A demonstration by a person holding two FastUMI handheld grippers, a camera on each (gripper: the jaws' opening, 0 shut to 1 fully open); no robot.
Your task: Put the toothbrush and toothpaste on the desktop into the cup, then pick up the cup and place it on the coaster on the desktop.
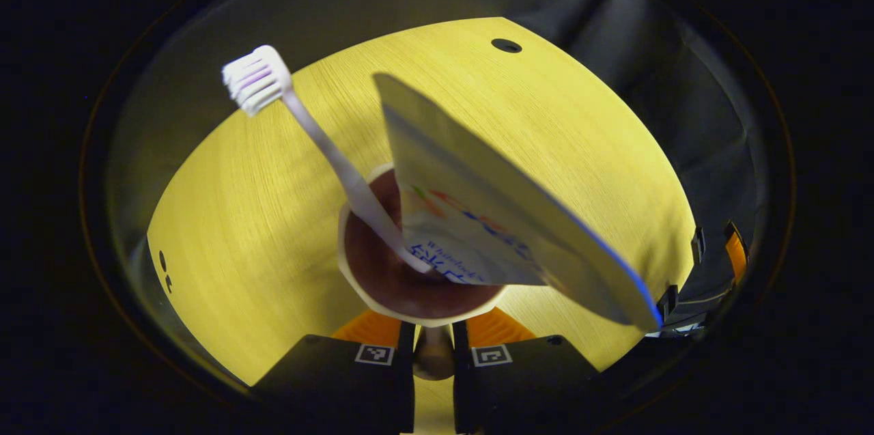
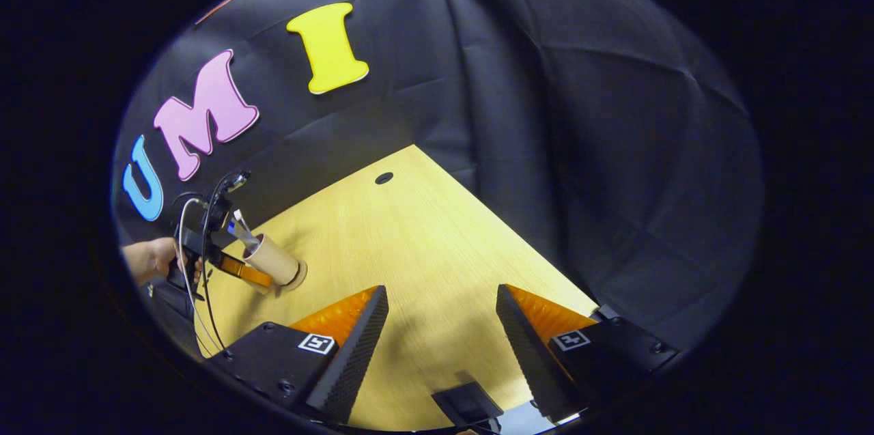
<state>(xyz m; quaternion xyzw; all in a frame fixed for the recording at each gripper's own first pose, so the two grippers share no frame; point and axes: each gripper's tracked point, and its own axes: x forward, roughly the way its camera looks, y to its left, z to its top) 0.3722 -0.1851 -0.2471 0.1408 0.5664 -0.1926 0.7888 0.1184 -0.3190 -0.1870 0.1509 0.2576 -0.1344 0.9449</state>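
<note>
In the left gripper view I look down into a beige cup (image 1: 382,298) with a dark inside. A white toothbrush (image 1: 307,128) stands in it, bristles up and leaning left. A toothpaste tube (image 1: 505,216) leans right in the same cup. My left gripper (image 1: 433,343) is shut on the cup's near wall. In the right gripper view the cup (image 2: 273,259) stands far left on the table, with a tan disc, apparently the coaster (image 2: 299,276), at its base. The left gripper (image 2: 254,272) and a hand (image 2: 147,259) hold the cup. My right gripper (image 2: 440,291) hangs open above bare table.
The yellow wooden table (image 2: 423,244) has a round cable hole (image 2: 384,177) near its far edge, also seen as the hole (image 1: 506,46). Black cloth walls close the table's back and right side. Cables (image 2: 198,285) hang from the left gripper. The right gripper (image 1: 717,264) shows at the right edge.
</note>
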